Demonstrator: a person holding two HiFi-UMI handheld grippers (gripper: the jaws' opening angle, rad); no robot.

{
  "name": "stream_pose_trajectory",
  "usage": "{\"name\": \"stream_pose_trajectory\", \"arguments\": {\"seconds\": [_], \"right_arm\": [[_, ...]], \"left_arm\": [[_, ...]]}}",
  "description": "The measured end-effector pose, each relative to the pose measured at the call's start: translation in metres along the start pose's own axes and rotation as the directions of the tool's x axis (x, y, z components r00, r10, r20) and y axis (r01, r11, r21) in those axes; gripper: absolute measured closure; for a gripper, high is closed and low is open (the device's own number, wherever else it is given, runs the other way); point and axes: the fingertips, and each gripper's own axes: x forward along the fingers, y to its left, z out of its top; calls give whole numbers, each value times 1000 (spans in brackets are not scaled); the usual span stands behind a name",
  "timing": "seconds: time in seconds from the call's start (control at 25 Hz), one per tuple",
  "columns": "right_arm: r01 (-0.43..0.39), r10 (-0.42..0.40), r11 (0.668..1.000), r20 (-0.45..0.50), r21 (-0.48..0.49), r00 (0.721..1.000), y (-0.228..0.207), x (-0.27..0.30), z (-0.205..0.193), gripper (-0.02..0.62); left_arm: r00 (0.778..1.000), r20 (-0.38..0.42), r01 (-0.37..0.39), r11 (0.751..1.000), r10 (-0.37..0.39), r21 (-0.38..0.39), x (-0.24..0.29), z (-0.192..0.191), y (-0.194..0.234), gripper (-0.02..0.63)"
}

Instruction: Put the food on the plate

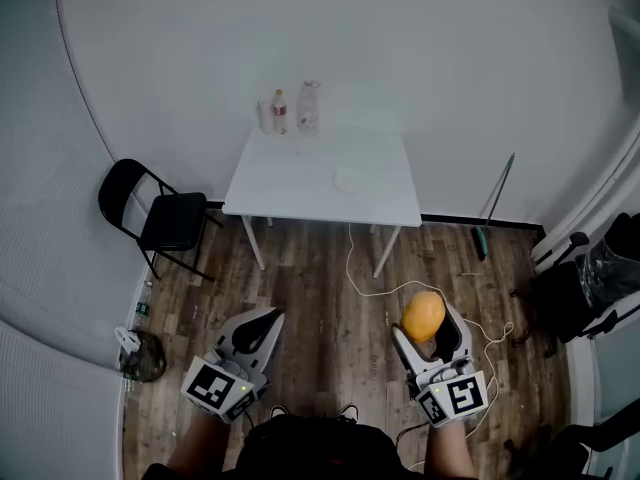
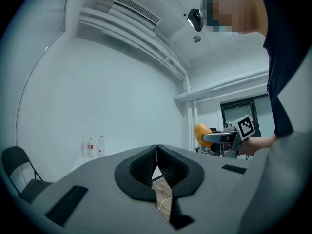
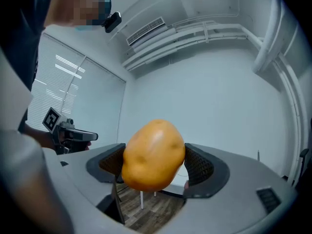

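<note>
While the right claw (image 1: pixel 430 326) grips the orange food (image 1: pixel 423 313) — left claw (image 1: pixel 266 324) clenched — a white table (image 1: pixel 300 183) stands on wood floor (image 1: pixel 320 288)

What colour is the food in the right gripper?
The food is orange-yellow, clearest in the right gripper view.

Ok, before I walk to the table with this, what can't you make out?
- Round white plate: head view, too small and pale on the white table to tell if it's empty.
- Same plate: right gripper view, behind the orange rounded food in the right gripper; left gripper view, behind the left gripper's own body.
- Small bottles: labels and contents too small, head and left gripper views.
</note>
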Motion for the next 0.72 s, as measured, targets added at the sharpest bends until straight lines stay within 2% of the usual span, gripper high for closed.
{"name": "stream_pose_trajectory", "arguments": {"seconds": [0.16,0.36,0.52,0.72], "right_arm": [[-18,18,1000,-15,5,1000,-15,-13,-11,203],[-88,89,996,-47,12,995,-46,-35,-30,204],[-119,121,992,-51,49,991,-77,-44,-45,204],[-121,124,989,-33,81,992,-101,-56,-53,204]], "left_arm": [[999,-28,-17,1000,17,2,13,-10,-13,583],[999,-32,-32,999,32,-7,41,-13,-49,583],[995,-69,-74,997,75,12,55,-26,-66,583],[991,-87,-105,994,105,6,66,-25,-79,583]]}}
